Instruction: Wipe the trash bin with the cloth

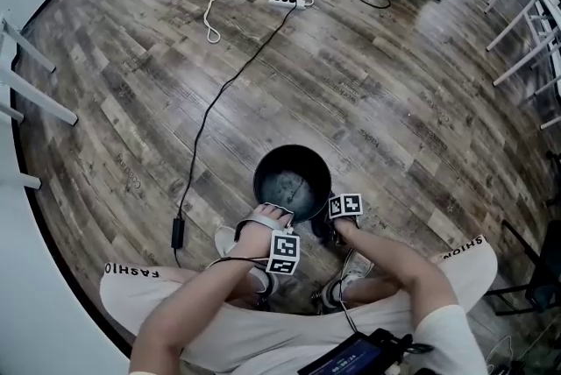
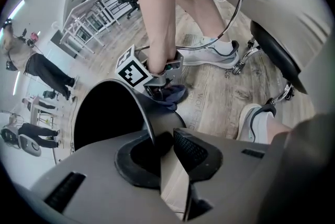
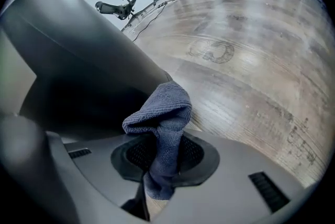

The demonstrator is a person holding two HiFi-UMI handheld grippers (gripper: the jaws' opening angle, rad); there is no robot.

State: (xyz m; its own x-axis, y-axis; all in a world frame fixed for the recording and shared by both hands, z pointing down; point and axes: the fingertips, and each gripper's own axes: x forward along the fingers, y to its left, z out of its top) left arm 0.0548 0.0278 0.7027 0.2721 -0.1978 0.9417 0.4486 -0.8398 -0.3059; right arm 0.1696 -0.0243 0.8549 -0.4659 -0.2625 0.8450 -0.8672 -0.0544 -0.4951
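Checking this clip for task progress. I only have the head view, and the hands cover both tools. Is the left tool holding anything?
Observer: Yes. The left tool is shut on the trash bin, with the rim's thin wall between its jaws.
Operator: And the right tool?
Observer: The right tool is shut on a bunched blue-grey cloth.
Operator: Is the cloth inside the bin?
Observer: No, it sits outside, by the bin's outer wall.

Bright even light — fisheye warp, dark vignette at edges.
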